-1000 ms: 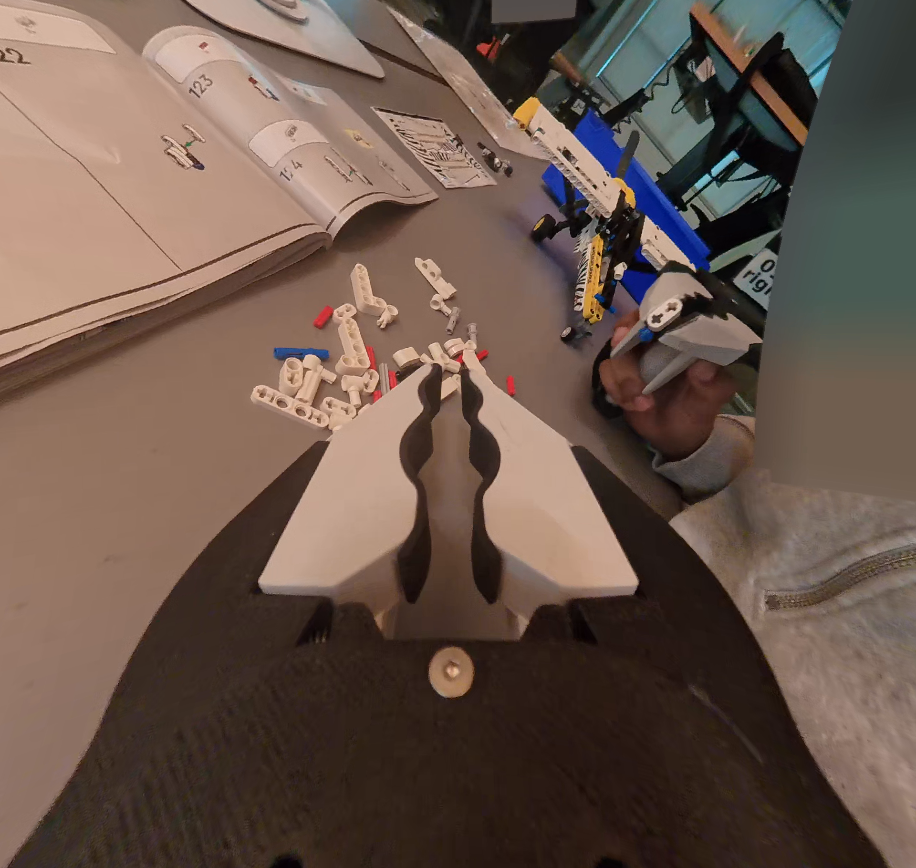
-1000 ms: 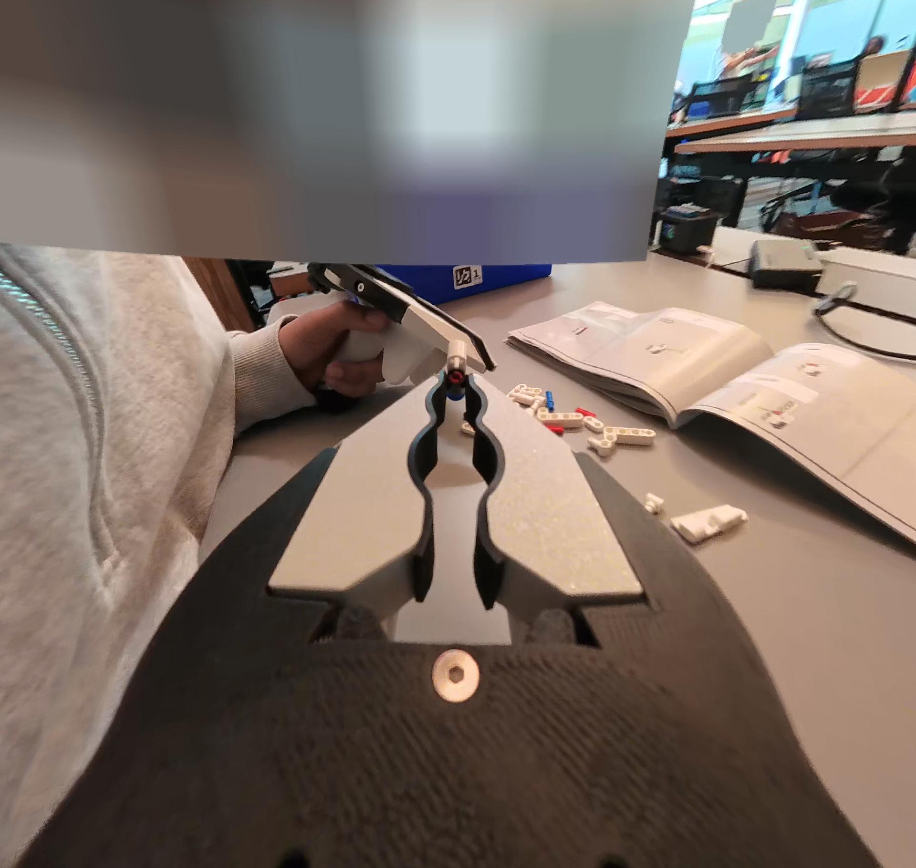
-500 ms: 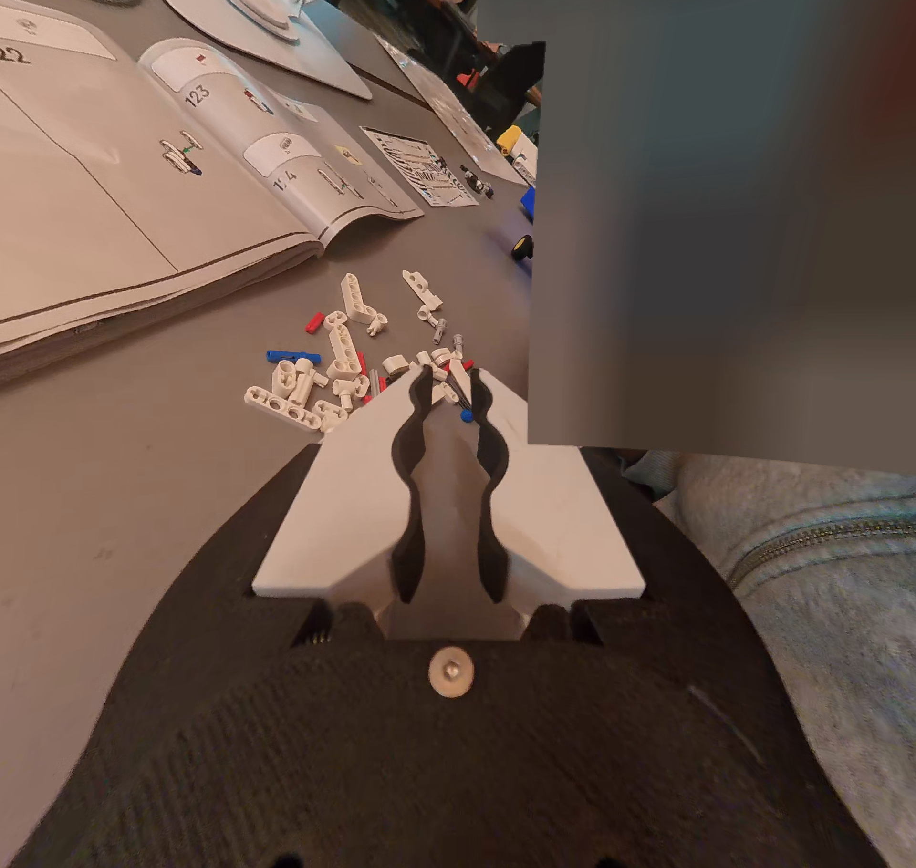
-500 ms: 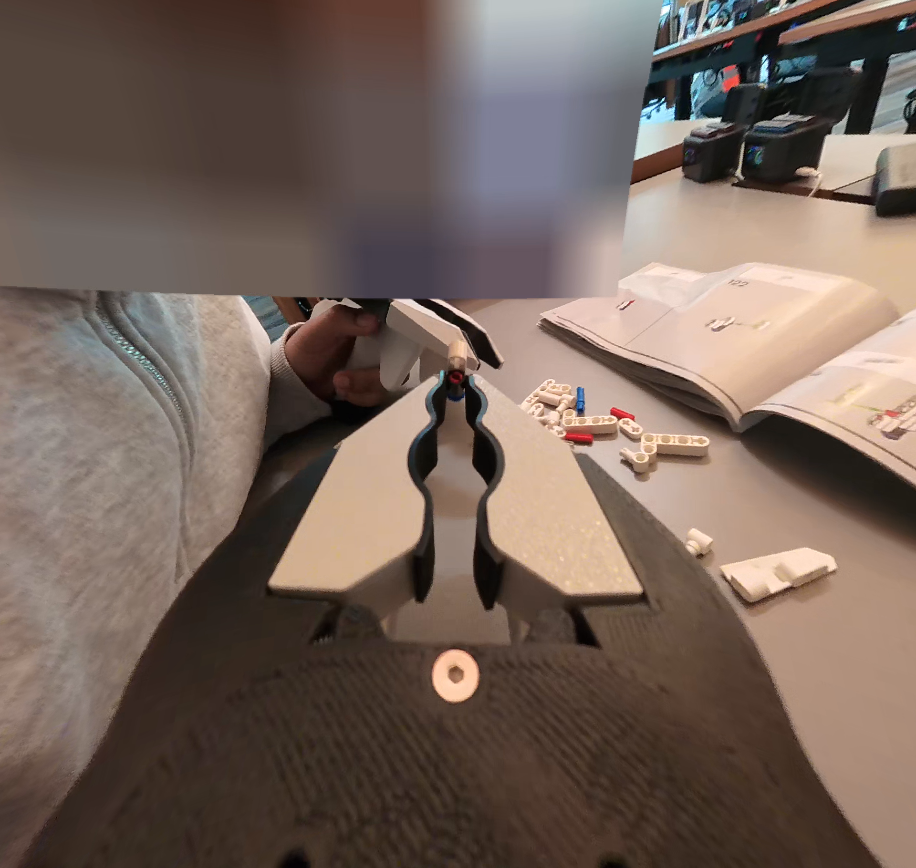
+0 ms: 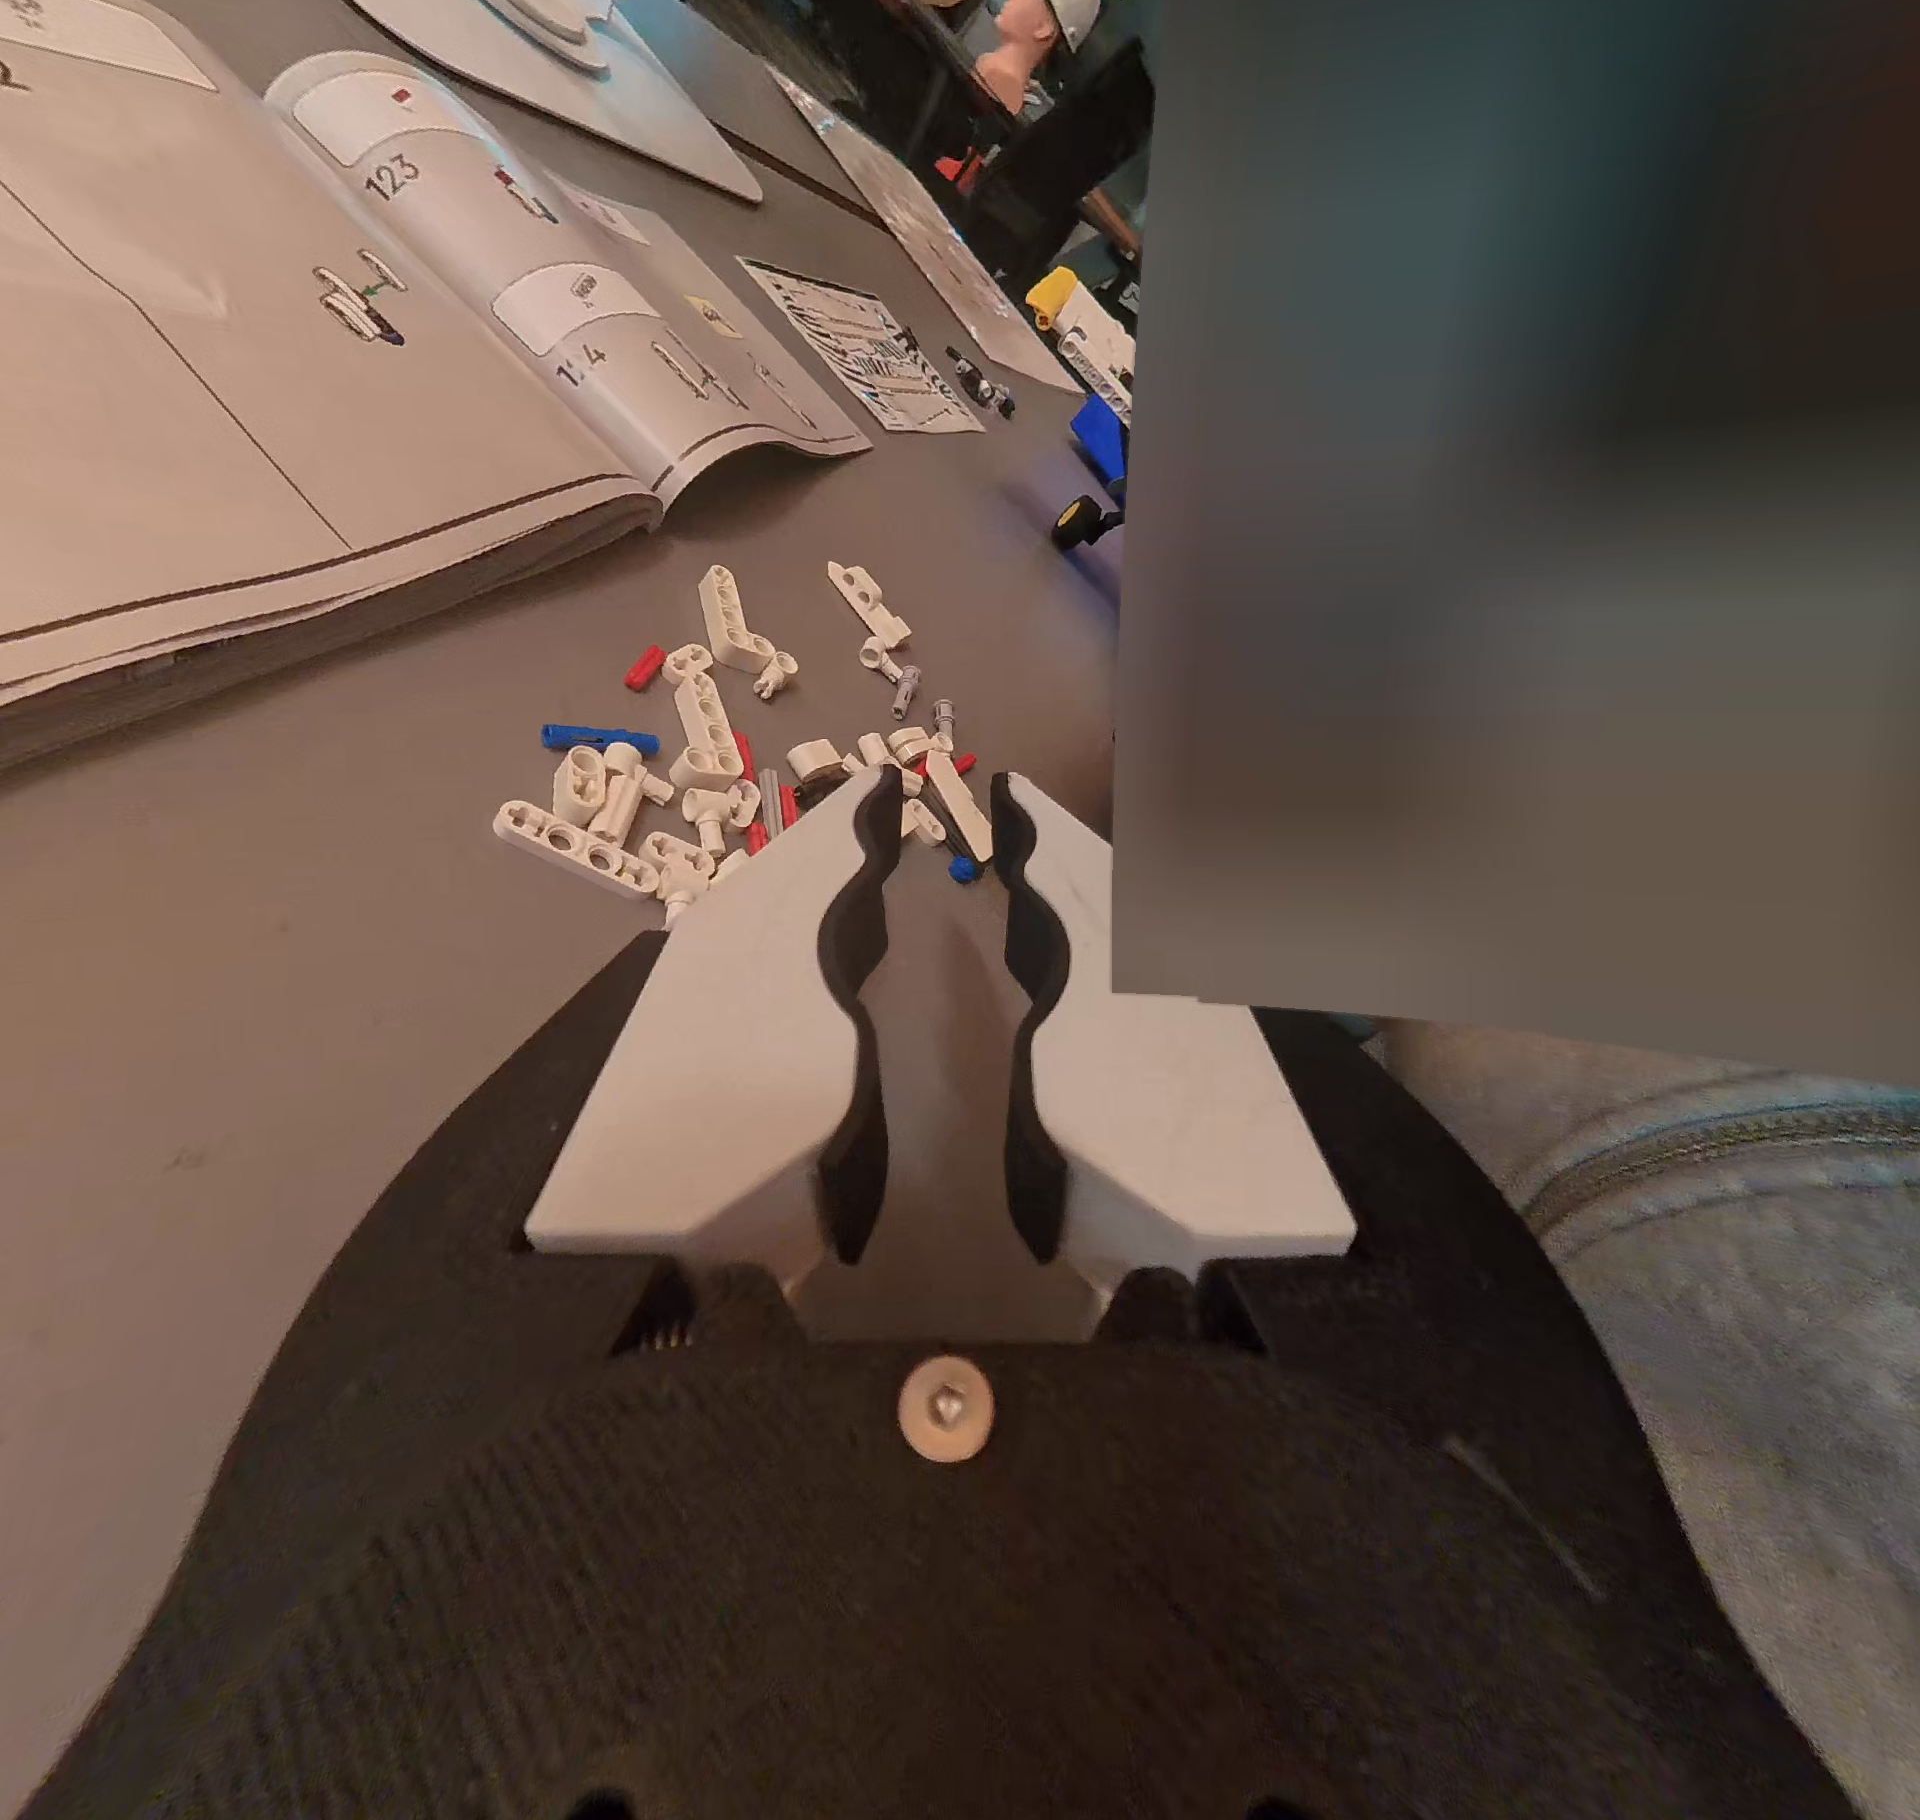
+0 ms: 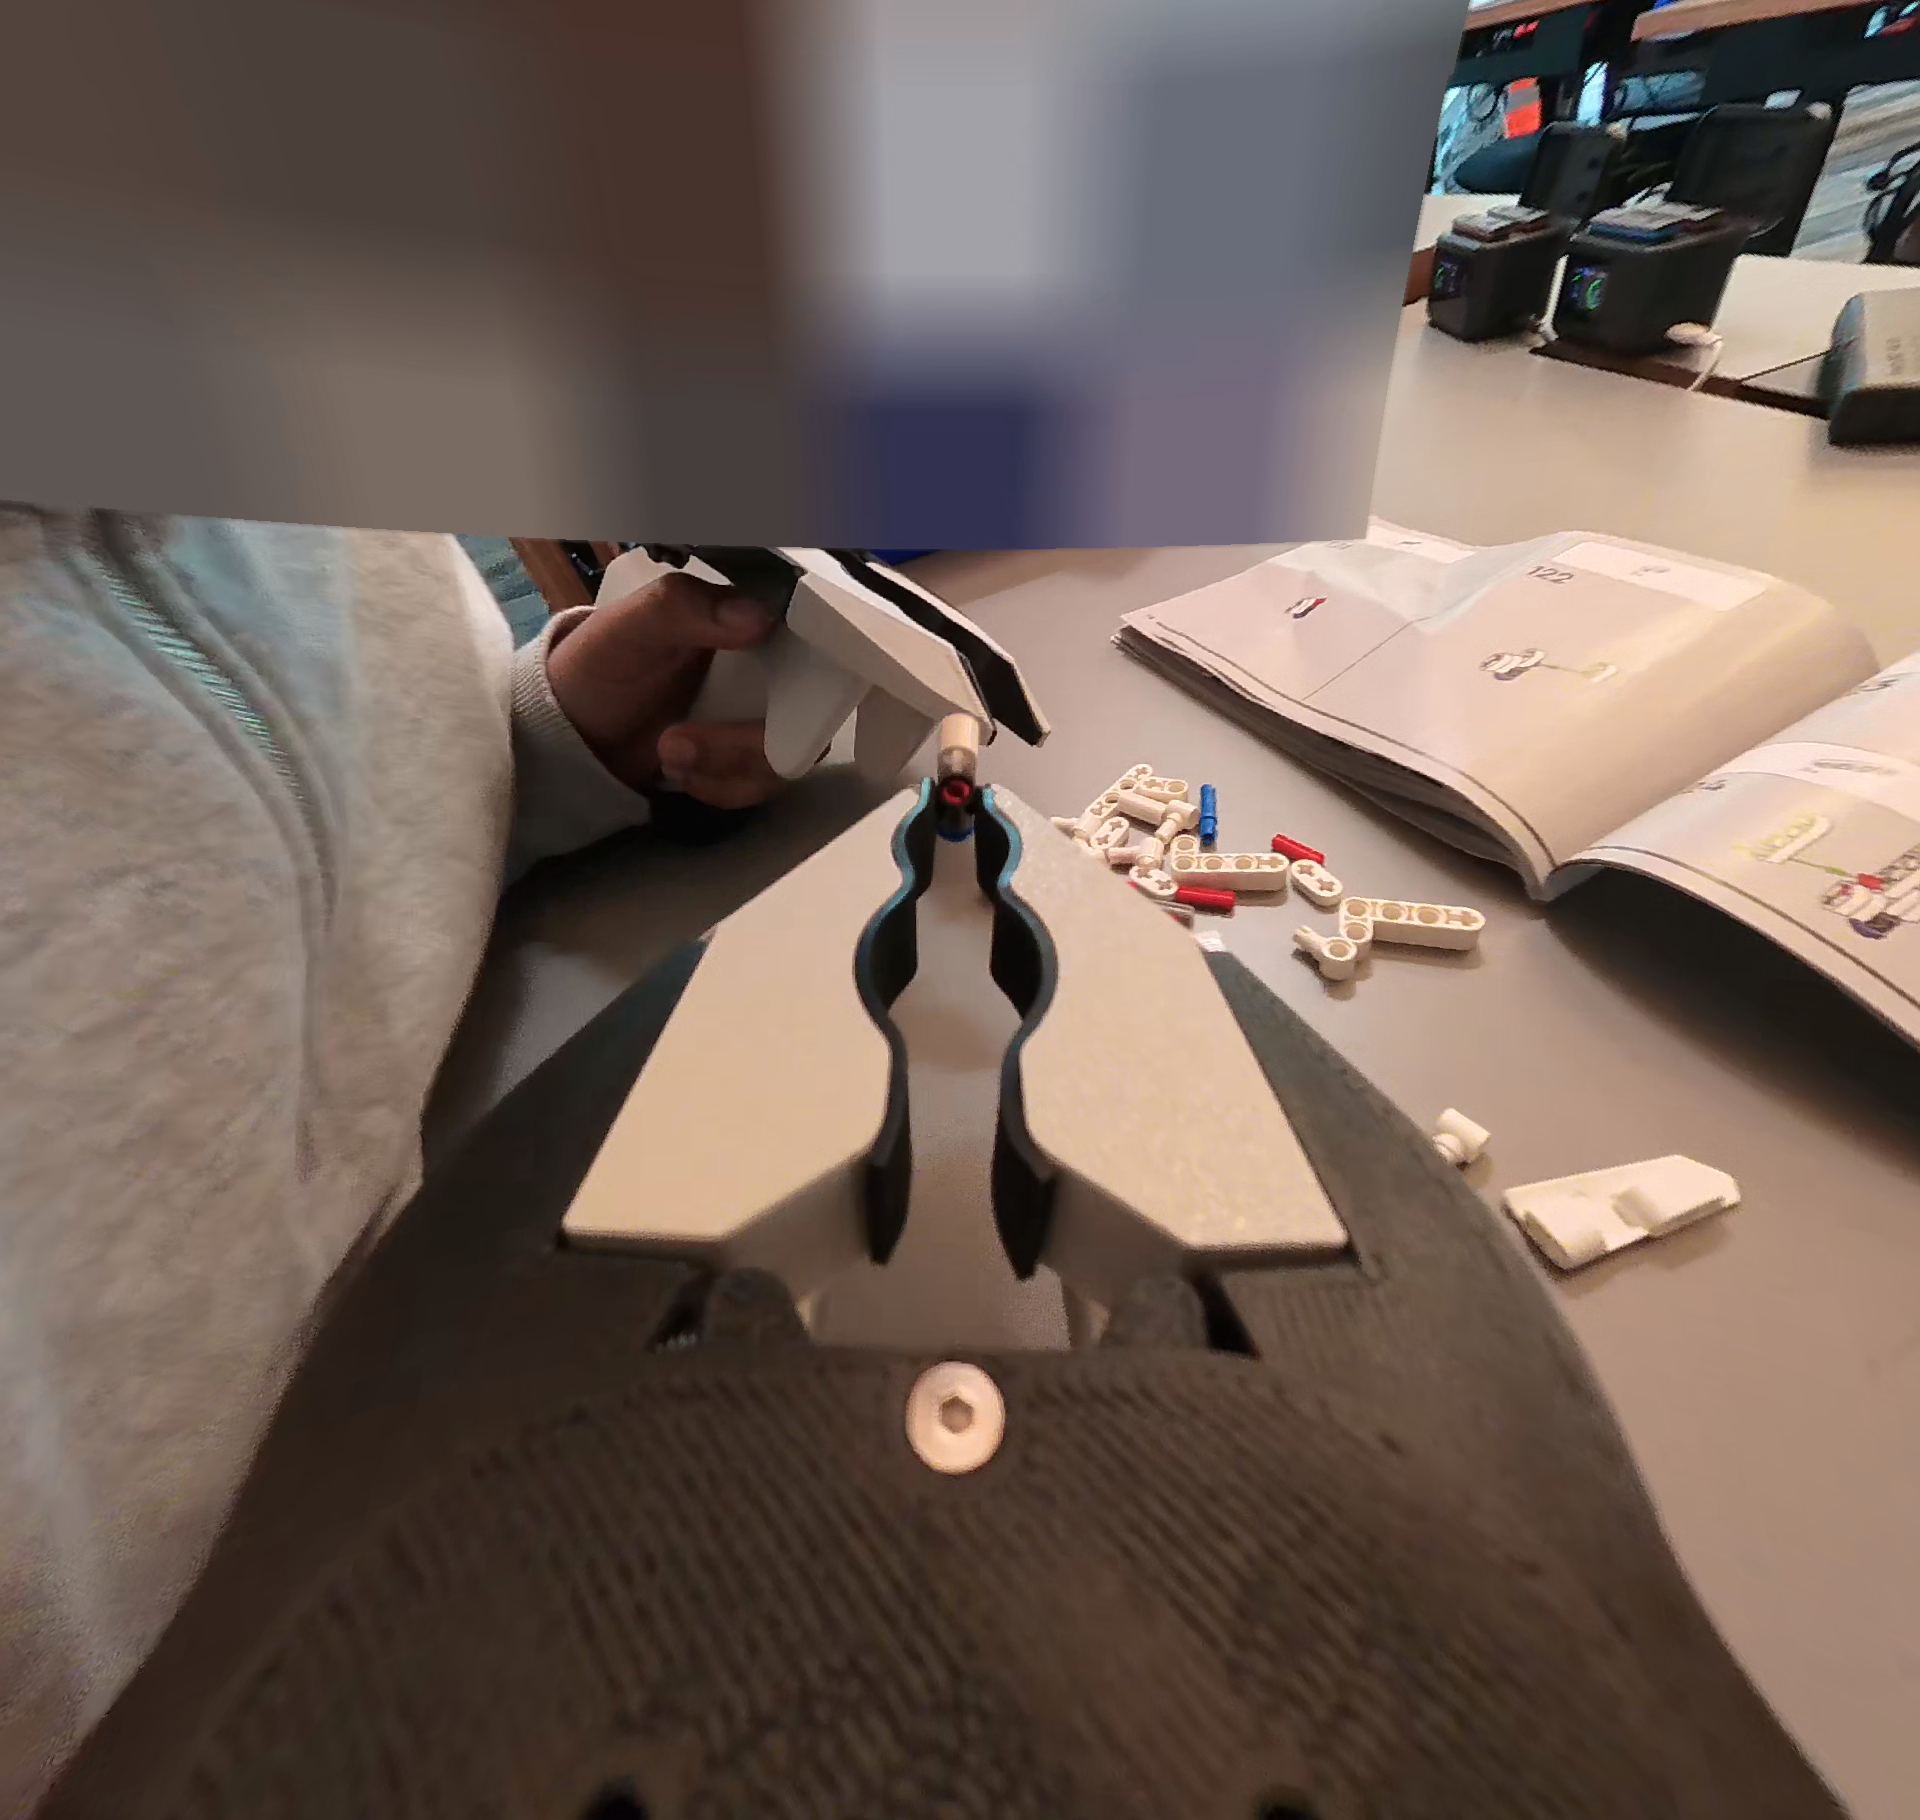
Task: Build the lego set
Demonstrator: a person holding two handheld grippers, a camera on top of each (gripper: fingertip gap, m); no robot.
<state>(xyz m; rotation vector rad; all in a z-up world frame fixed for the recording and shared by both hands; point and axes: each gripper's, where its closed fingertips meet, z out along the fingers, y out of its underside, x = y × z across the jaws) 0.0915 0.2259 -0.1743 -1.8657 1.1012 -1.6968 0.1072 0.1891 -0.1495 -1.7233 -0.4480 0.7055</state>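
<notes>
The right gripper (image 6: 957,802) pinches a small red-and-blue pin assembly (image 6: 955,800) at its tips, level over the bench (image 6: 1662,1095). The left gripper (image 5: 940,806) gapes narrowly, empty, angled down over loose white pieces (image 5: 665,794).

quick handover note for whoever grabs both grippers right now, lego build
Right gripper: shut on a small stacked piece, white at the tip, red and blue at the pads, held above the table.
Left gripper: open, empty, hovering low over the loose pile of parts, fingertips right at it.
Instruction booklet lies open beyond the pile. A white panel piece sits apart, near the right gripper. The partly built model is mostly hidden at the far side.
Done: one small sub-piece picked up.
Left: probably pick the next part from the pile, join it and fit it to the model.
</notes>
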